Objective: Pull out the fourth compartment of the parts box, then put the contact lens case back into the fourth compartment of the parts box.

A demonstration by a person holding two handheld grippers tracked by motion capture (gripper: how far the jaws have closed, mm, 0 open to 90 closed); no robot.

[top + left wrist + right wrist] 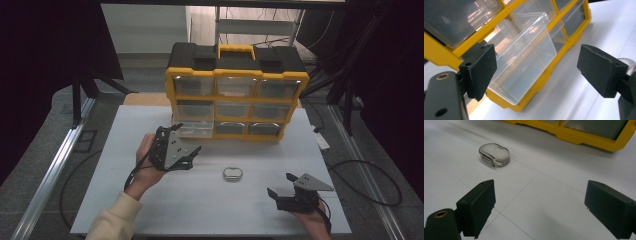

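A yellow and black drawer cabinet [235, 95] stands at the back of the white table [215, 210]. Its bottom-left clear drawer [194, 130] is pulled partway out and looks empty in the left gripper view [524, 65]. My left gripper [187, 138] hangs just in front of that drawer, open [536, 72], with the drawer beyond the jaws and nothing between the pads. A small clear-grey oval case [233, 174] lies on the table in the middle [494, 154]. My right gripper [280, 184] rests low near the front right, open [539, 207] and pointing toward the case.
The cabinet's other drawers [237, 107] are pushed in. A white block [322, 141] lies at the table's right edge. Cables [370, 175] loop on the floor to the right, and a metal rail [50, 170] runs along the left.
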